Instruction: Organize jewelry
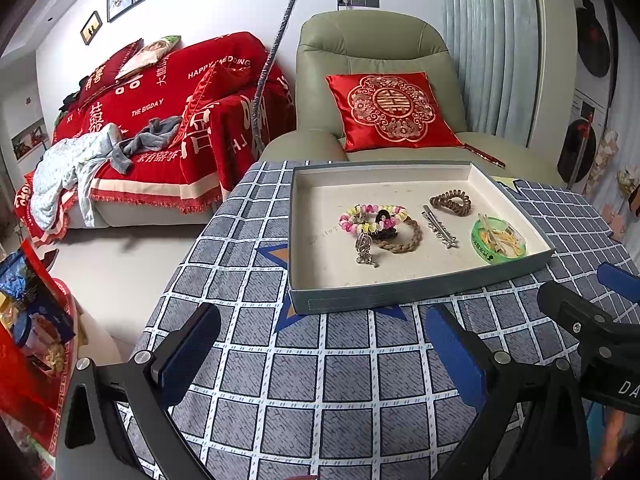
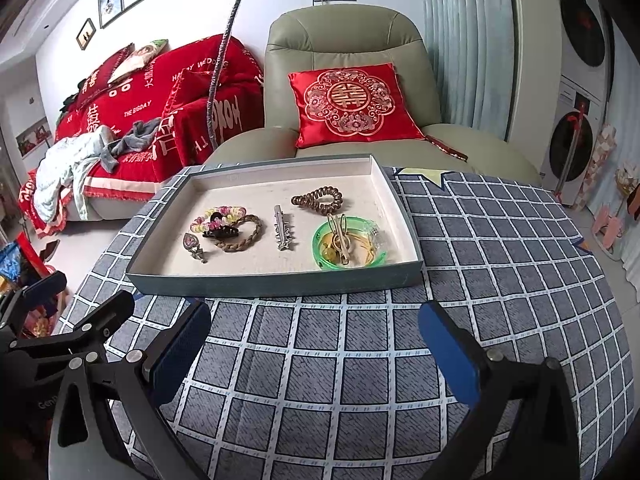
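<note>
A shallow grey tray [image 1: 420,294] [image 2: 276,283] stands on the checked table. In it lie a pink-and-yellow bead bracelet [image 1: 372,216] [image 2: 218,216], a black claw clip [image 2: 220,233], a brown braided band [image 1: 408,238] [image 2: 244,236], a silver heart pendant [image 1: 365,249] [image 2: 193,245], a silver hair clip [image 1: 438,227] [image 2: 283,230], a brown spiral hair tie [image 1: 450,200] [image 2: 318,198] and a green dish of gold pins [image 1: 498,238] [image 2: 348,242]. My left gripper [image 1: 322,352] and right gripper [image 2: 316,354] are open and empty, in front of the tray.
The right gripper shows at the right edge of the left wrist view [image 1: 592,320]. A green armchair [image 1: 380,48] with a red cushion [image 1: 394,108] stands behind the table. A red-covered sofa [image 1: 168,120] is at the left. A gooseneck stand [image 1: 276,48] rises at the table's far-left corner.
</note>
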The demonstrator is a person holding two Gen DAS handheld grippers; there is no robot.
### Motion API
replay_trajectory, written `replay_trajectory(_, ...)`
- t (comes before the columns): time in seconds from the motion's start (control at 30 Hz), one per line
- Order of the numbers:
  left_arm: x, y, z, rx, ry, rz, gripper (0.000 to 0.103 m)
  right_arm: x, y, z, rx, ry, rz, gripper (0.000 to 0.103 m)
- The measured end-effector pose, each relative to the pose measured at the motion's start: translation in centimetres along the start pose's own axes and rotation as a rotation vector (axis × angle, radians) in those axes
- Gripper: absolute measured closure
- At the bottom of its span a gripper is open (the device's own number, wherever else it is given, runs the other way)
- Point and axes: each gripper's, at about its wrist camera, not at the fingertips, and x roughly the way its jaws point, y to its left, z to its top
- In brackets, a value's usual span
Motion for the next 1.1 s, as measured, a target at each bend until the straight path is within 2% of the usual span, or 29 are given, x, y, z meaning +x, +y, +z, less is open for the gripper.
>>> replay_trajectory(1.1, -0.26, 0.26, 0.17, -0.01, 0.001, -0.001, 0.0, -0.43, 0.48, 0.31, -0.003, -0.007, 0.006, 0.0)
